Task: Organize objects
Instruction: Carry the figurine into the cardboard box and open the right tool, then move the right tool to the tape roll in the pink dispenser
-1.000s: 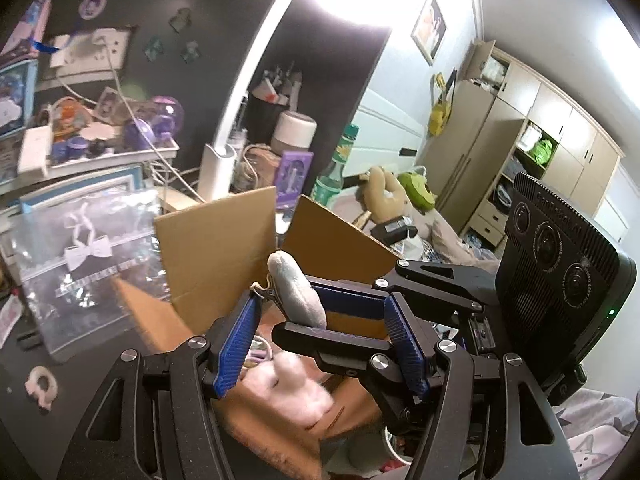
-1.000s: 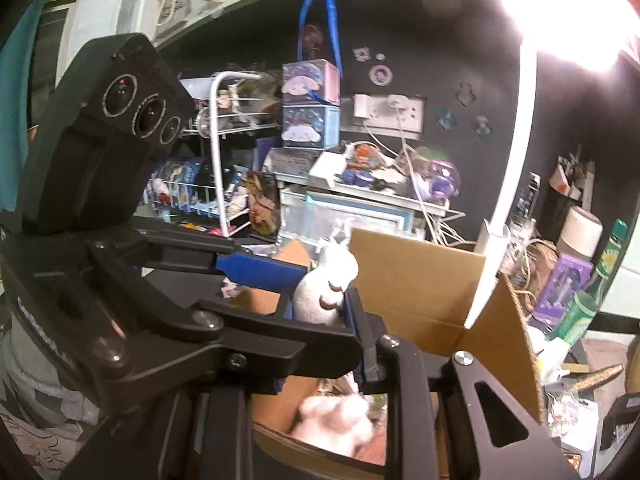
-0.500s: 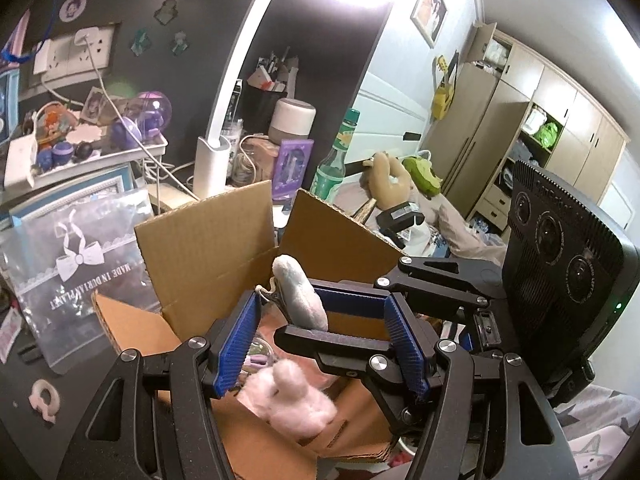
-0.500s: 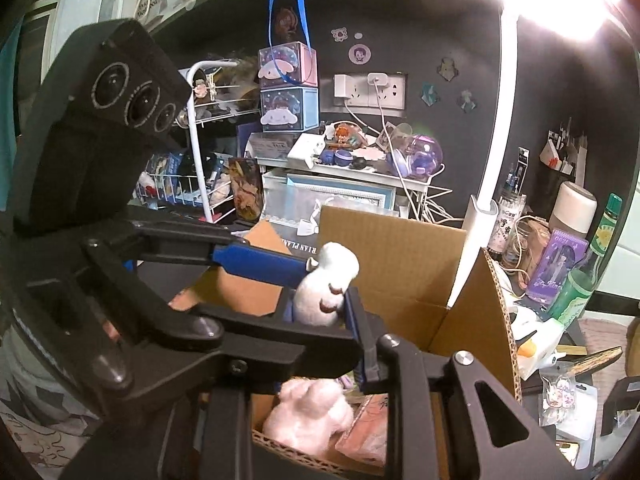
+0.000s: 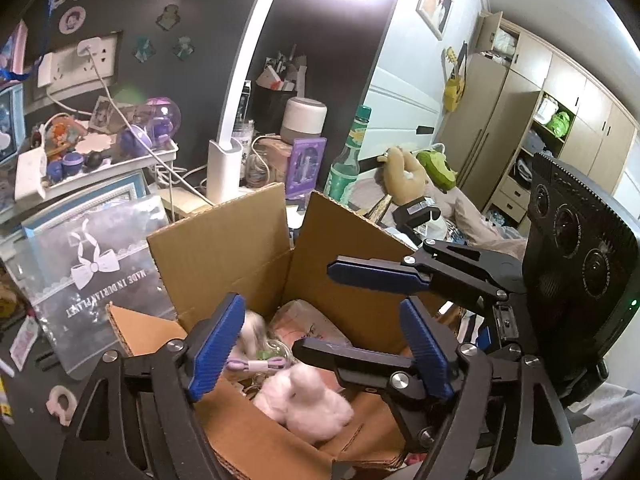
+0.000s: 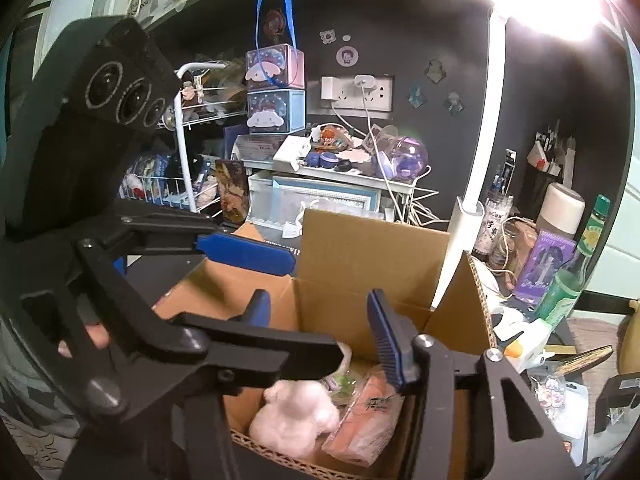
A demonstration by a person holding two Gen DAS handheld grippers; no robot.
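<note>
An open cardboard box (image 5: 224,248) (image 6: 372,248) stands below both grippers. In it lie a pink plush toy (image 5: 304,404) (image 6: 294,412), a pink packet (image 5: 308,328) (image 6: 368,412) and a purple cable (image 5: 256,364). A small white plush piece (image 5: 254,330), blurred, drops into the box beside my left gripper's left finger. My left gripper (image 5: 320,350) (image 6: 316,308) hangs over the box with its jaws opening and nothing between the pads. My right gripper (image 6: 320,320) (image 5: 316,312) crosses it over the box, its jaws also opening and holding nothing.
A white desk lamp (image 5: 224,168) and a green bottle (image 5: 344,168) stand behind the box. A clear zip bag with a bow print (image 5: 96,272) leans at its left. A white shelf of small toys (image 5: 100,160) sits further back. A pink ring toy (image 5: 62,404) lies front left.
Both grippers' jaws have spread apart. The small white plush piece that the right gripper held above the box is let go and falls into the box.
</note>
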